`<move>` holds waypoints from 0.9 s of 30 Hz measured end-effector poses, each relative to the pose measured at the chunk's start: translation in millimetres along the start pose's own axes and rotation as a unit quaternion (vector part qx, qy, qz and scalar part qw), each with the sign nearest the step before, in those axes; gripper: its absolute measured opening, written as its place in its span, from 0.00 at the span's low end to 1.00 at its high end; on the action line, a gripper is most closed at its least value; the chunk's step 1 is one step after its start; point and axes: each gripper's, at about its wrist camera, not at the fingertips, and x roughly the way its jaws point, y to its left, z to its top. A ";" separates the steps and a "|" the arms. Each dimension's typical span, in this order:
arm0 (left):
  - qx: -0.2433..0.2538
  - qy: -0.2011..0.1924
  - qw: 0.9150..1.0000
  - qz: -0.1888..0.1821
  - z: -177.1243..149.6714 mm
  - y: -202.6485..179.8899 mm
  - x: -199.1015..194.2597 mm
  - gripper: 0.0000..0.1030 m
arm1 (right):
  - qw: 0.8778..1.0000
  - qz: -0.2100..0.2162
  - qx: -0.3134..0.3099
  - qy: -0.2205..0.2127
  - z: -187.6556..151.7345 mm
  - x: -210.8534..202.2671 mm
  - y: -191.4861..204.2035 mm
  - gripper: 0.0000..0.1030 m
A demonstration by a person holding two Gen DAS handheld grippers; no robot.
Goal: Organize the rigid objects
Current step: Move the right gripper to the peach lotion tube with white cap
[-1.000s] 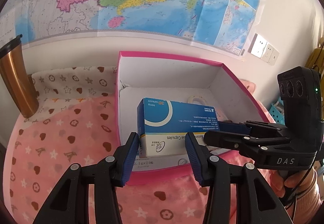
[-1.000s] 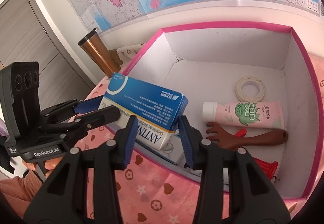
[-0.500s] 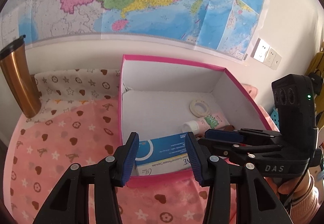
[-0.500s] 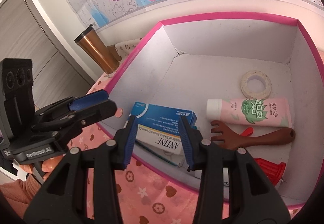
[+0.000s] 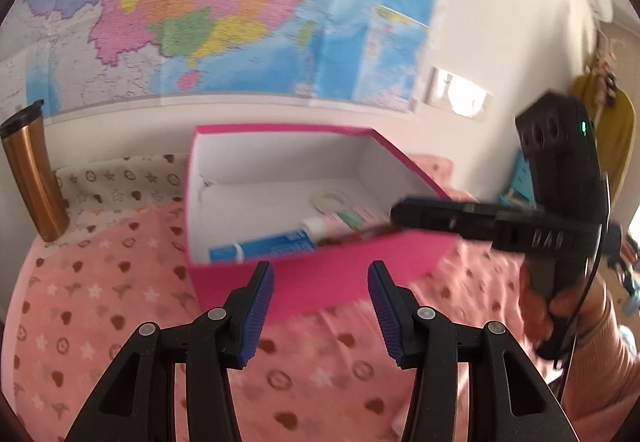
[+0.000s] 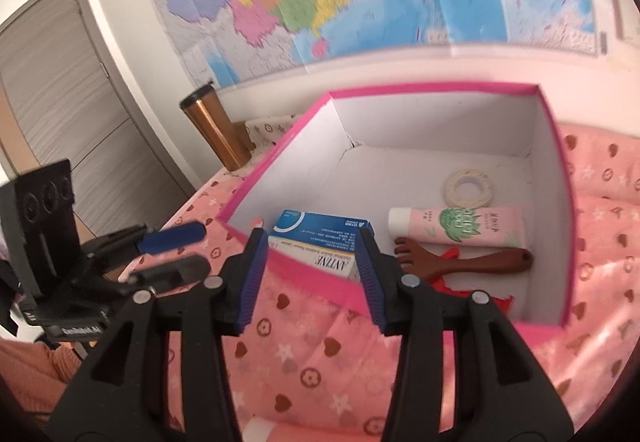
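Jaws of both your left gripper (image 5: pixel 321 312) and right gripper (image 6: pixel 311 276) stand spread and empty, having just been opening; the medicine carton (image 6: pixel 320 242) lies inside the pink box (image 6: pixel 560 242). Placement looks finished: next, find another loose item outside the box.

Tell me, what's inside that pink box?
Inside the pink box: a blue medicine carton, tape roll, pink tube, brown back scratcher. Red items are partly covered.
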 end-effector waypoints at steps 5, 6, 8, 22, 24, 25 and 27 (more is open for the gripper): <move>-0.001 0.038 0.999 -0.036 -26.6 -17.4 3.1 0.48 | 1.000 -0.018 0.002 -0.012 -24.9 -31.9 -9.4 0.53; 0.001 0.049 0.998 -0.042 -32.9 -21.7 5.3 0.48 | 1.000 -0.026 0.007 -0.009 -31.1 -34.9 -12.9 0.54; 0.003 0.070 0.996 -0.055 -46.0 -29.4 9.9 0.48 | 0.999 -0.043 0.023 0.003 -48.4 -39.5 -23.9 0.54; -0.033 0.155 0.982 -0.104 -97.1 -45.4 19.2 0.48 | 0.986 -0.089 0.121 0.070 -134.0 -47.0 -76.0 0.54; -0.033 0.160 0.981 -0.104 -99.4 -48.1 19.5 0.48 | 0.986 -0.089 0.119 0.072 -136.0 -46.8 -76.0 0.54; -0.032 0.162 0.981 -0.103 -99.4 -49.5 19.6 0.48 | 0.986 -0.087 0.119 0.073 -136.7 -46.1 -75.7 0.54; -0.033 0.166 0.980 -0.101 -102.1 -49.7 19.3 0.48 | 0.987 -0.083 0.119 0.075 -138.6 -43.3 -74.6 0.54</move>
